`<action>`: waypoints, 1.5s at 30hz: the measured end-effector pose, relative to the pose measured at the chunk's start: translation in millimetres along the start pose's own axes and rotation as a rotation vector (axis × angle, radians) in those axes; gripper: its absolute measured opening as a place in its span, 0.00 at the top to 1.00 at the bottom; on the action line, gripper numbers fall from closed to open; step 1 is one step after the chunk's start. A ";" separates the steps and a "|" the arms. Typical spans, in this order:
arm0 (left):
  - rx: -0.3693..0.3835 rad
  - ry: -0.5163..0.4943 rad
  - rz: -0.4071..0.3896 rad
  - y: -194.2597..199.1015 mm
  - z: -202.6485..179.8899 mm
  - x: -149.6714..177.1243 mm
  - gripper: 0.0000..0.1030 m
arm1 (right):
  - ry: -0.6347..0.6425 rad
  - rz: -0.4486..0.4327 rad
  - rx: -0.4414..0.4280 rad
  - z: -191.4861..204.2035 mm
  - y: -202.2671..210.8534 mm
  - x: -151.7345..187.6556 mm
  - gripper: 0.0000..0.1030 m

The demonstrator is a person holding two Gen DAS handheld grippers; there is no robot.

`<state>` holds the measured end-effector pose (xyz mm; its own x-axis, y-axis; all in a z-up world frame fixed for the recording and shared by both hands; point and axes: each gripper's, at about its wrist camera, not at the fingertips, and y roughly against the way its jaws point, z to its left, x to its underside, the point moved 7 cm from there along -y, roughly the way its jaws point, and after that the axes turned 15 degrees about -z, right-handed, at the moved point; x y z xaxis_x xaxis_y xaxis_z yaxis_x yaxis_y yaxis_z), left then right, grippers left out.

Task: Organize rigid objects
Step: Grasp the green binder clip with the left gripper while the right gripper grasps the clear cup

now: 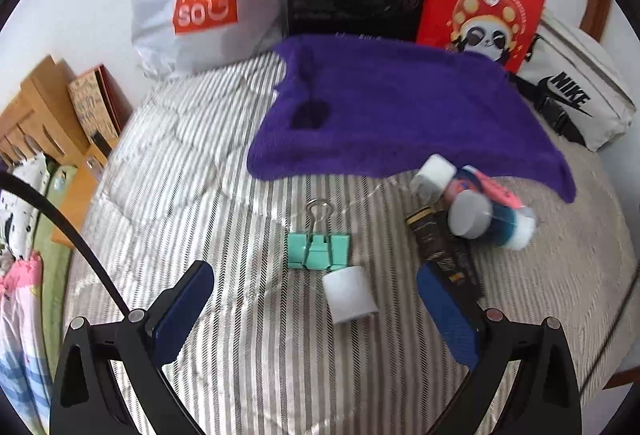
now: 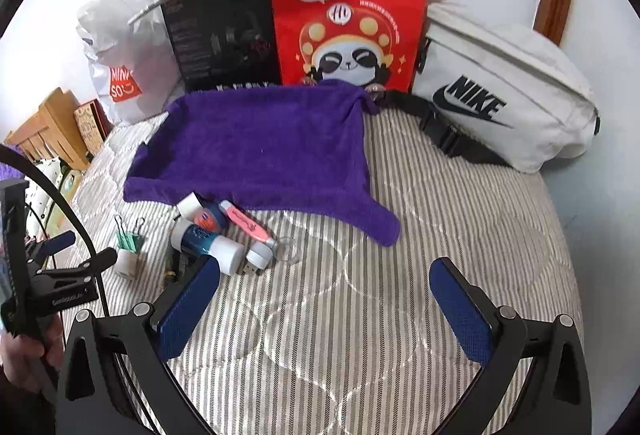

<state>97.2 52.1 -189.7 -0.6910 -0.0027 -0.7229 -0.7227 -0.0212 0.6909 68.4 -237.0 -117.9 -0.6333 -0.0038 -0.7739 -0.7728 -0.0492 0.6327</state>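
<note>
Still at pickup: left gripper point(image 1: 314, 309) gaping, empty, straddling the white cylinder point(image 1: 349, 294) mid-bed; right gripper point(image 2: 324, 297) likewise. Next: descend, pinch.

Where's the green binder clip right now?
The green binder clip lies on the striped bedspread in the left wrist view, ahead of the open left tool, just beyond a small white roll.

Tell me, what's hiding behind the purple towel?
Behind the purple towel stand a red panda bag, a black box and a white Miniso bag, leaning on the wall. The towel covers their bottom edges, and whatever lies under it can't be seen.
</note>
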 end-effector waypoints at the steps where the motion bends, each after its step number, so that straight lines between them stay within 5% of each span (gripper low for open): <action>1: -0.001 0.004 0.014 -8.3 1.6 1.4 0.02 | 0.003 0.010 -0.001 0.4 -2.7 2.6 0.00; 6: -0.006 -0.004 0.056 -32.2 7.6 1.6 0.03 | 0.018 0.050 -0.005 3.2 -15.9 13.9 0.00; 18: 0.036 -0.042 0.104 -59.8 8.2 9.9 0.26 | 0.031 0.107 0.019 -0.7 -40.7 25.6 0.00; 25: 0.064 -0.043 0.092 -57.9 10.3 4.7 0.62 | 0.013 0.111 -0.002 -1.1 -55.3 28.3 0.00; 34: 0.069 -0.032 0.075 -60.9 19.9 1.7 0.61 | 0.042 0.110 -0.098 18.8 -83.5 40.8 0.06; 45: 0.078 -0.033 0.067 -59.3 20.2 2.0 0.61 | 0.044 0.125 -0.077 10.6 -114.4 50.4 0.20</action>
<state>138.2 73.5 -231.9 -0.7371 0.0318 -0.6751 -0.6730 0.0563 0.7375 124.5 -221.0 -229.1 -0.7210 -0.0582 -0.6905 -0.6813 -0.1217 0.7218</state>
